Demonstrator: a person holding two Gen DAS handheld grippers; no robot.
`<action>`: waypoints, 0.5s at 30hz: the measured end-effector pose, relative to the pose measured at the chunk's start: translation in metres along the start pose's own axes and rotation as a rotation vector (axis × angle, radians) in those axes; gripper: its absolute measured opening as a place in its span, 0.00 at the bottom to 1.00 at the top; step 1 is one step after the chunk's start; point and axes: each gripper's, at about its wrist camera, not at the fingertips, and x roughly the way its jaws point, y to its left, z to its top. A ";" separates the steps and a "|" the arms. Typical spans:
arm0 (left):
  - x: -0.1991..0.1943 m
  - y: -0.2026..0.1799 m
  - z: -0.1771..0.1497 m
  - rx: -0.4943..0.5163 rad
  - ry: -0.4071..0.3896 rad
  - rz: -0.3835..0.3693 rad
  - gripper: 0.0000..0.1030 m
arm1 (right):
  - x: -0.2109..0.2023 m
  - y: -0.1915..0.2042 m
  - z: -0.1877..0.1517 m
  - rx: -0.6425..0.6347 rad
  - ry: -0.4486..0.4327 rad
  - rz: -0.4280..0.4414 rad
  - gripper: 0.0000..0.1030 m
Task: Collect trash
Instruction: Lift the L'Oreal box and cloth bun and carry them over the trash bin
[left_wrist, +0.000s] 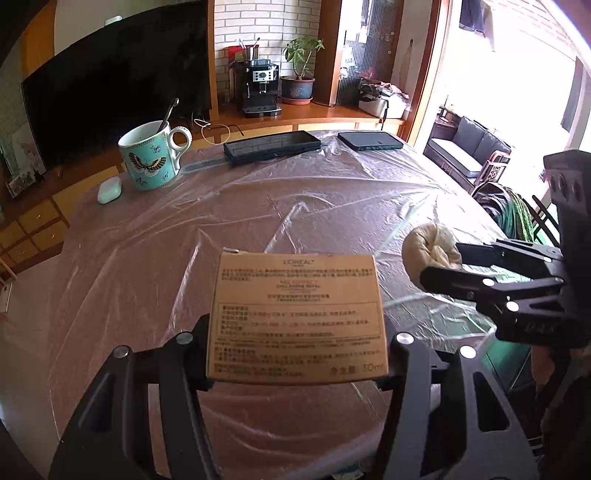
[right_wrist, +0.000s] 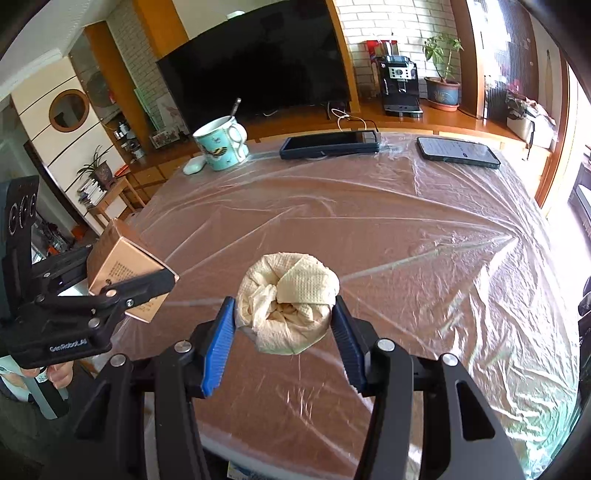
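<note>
My left gripper (left_wrist: 297, 350) is shut on a tan cardboard carton (left_wrist: 297, 317) with printed text, held above the plastic-covered table (left_wrist: 258, 206). The carton also shows in the right wrist view (right_wrist: 122, 262), clamped in the left gripper (right_wrist: 147, 284). My right gripper (right_wrist: 286, 332) is shut on a crumpled cream paper towel wad (right_wrist: 288, 299) between its blue pads (right_wrist: 218, 347). In the left wrist view the right gripper (left_wrist: 441, 267) holds the wad (left_wrist: 428, 247) at the right, beside the carton.
A butterfly mug (left_wrist: 151, 158) with a spoon, a white earbud case (left_wrist: 109, 189), a dark case (left_wrist: 271, 146) and a phone (left_wrist: 369, 140) lie at the table's far edge. A TV (left_wrist: 110, 81), coffee machine (left_wrist: 260, 86) and plant (left_wrist: 301, 70) stand behind.
</note>
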 end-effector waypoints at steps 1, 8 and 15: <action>-0.005 -0.003 -0.004 0.005 -0.002 -0.002 0.57 | -0.003 0.001 -0.003 -0.007 0.000 0.003 0.50; -0.027 -0.015 -0.030 0.022 0.006 -0.032 0.57 | -0.027 0.011 -0.028 -0.050 0.002 0.037 0.50; -0.043 -0.032 -0.057 0.042 0.027 -0.061 0.57 | -0.047 0.019 -0.054 -0.075 0.011 0.083 0.50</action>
